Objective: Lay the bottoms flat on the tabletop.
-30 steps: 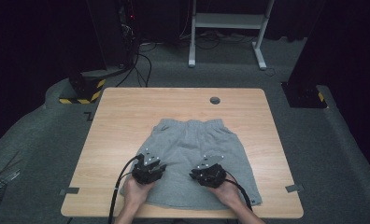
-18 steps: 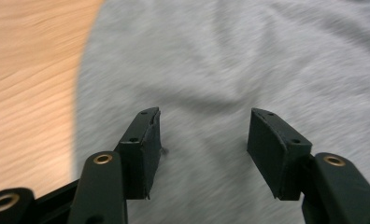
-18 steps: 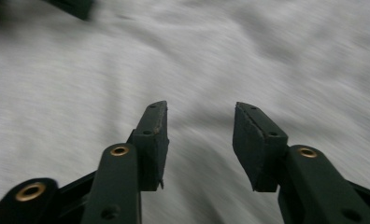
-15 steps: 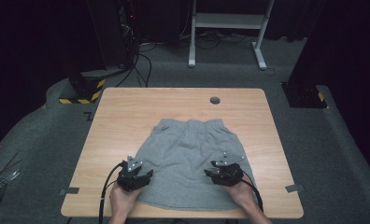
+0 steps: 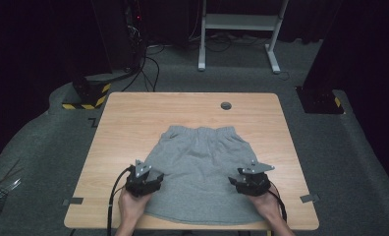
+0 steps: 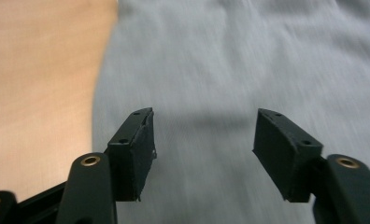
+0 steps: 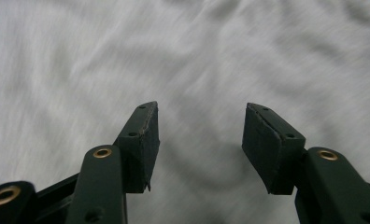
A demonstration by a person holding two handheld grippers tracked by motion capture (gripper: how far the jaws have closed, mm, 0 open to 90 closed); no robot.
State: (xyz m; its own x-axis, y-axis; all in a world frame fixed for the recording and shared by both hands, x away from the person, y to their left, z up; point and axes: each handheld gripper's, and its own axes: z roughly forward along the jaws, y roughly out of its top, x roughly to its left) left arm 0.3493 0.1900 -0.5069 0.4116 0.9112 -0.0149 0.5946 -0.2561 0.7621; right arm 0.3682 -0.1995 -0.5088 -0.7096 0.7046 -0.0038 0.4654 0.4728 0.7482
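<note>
We count one pair of grey shorts [image 5: 197, 172] spread flat on the bench [image 5: 128, 118], its waistband toward the far edge and its hem just short of the near edge, roughly midway between the left and right edges. There are two grippers, one per hand. One small dark round fitting [image 5: 226, 105] sits in the bench top near the far edge, well apart from the shorts. Off the bench, on the floor beyond the far edge, we see one white frame [image 5: 239, 29], and one yellow-and-black striped foot [image 5: 87, 96] past the far left corner. Nothing lies between the grippers and the cloth.

The left gripper [image 5: 144, 178] is over the left edge of the shorts near the near left corner of the bench; in the left gripper view its fingers [image 6: 138, 149] stand wide apart over grey cloth, with bare wood just to their left. The right gripper [image 5: 249, 181] is over the right part of the shorts toward the near edge. Both have just been opening, and nothing is between either pair of jaws; whether they brush the cloth we cannot tell.
</note>
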